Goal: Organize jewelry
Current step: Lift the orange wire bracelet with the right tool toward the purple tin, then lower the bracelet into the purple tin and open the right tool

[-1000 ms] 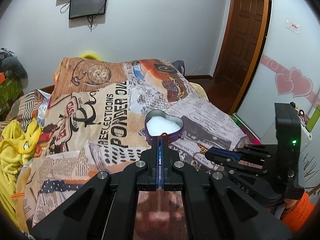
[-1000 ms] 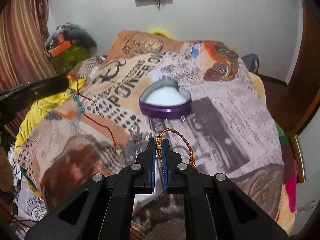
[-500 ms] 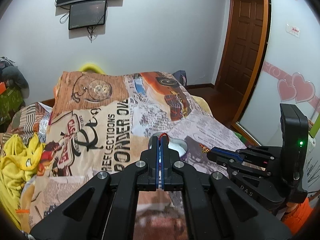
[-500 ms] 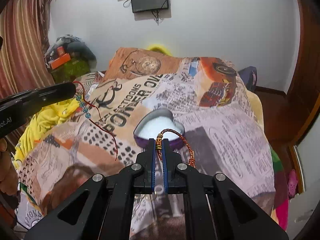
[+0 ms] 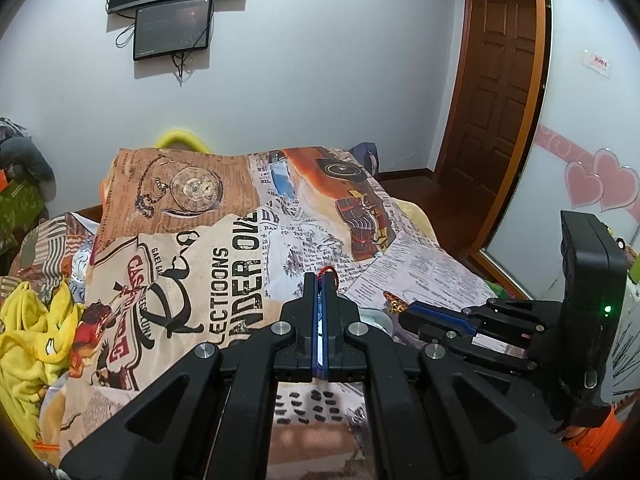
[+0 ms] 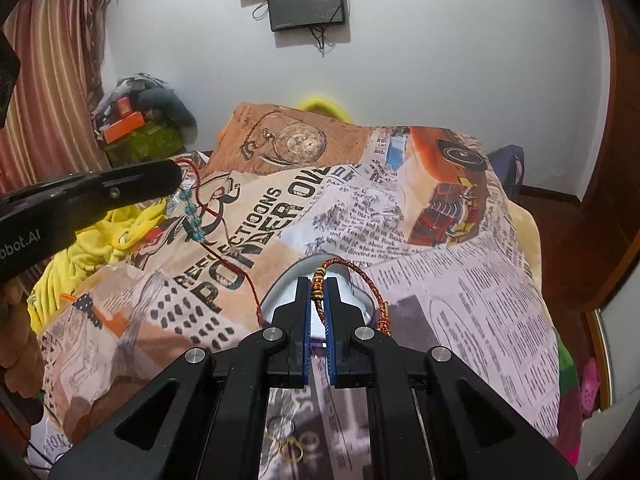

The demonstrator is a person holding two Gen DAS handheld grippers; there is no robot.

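My left gripper (image 5: pixel 320 280) is shut on a red thread bracelet (image 5: pixel 328 272). In the right wrist view the left gripper (image 6: pixel 176 178) reaches in from the left, and the red thread with turquoise beads (image 6: pixel 192 212) hangs from it over the bedspread. My right gripper (image 6: pixel 318 290) is shut on a braided orange-brown bracelet (image 6: pixel 360 274) at its gold beads. A purple heart-shaped box (image 6: pixel 286 290) with white lining lies just behind those fingers, mostly hidden. In the left wrist view the right gripper (image 5: pixel 414 307) is at the right, with only the box's rim (image 5: pixel 376 318) showing.
A newspaper-print bedspread (image 5: pixel 224 264) covers the bed. Yellow cloth (image 5: pixel 32 340) is bunched at its left edge. Two small rings (image 6: pixel 291 450) lie on the spread near me. A wooden door (image 5: pixel 496 112) stands at the right, and screens (image 5: pixel 172 28) hang on the far wall.
Both grippers have drawn back and slightly up with their bracelets still held. The heart box has slid down in both views and now sits mostly behind the fingers.
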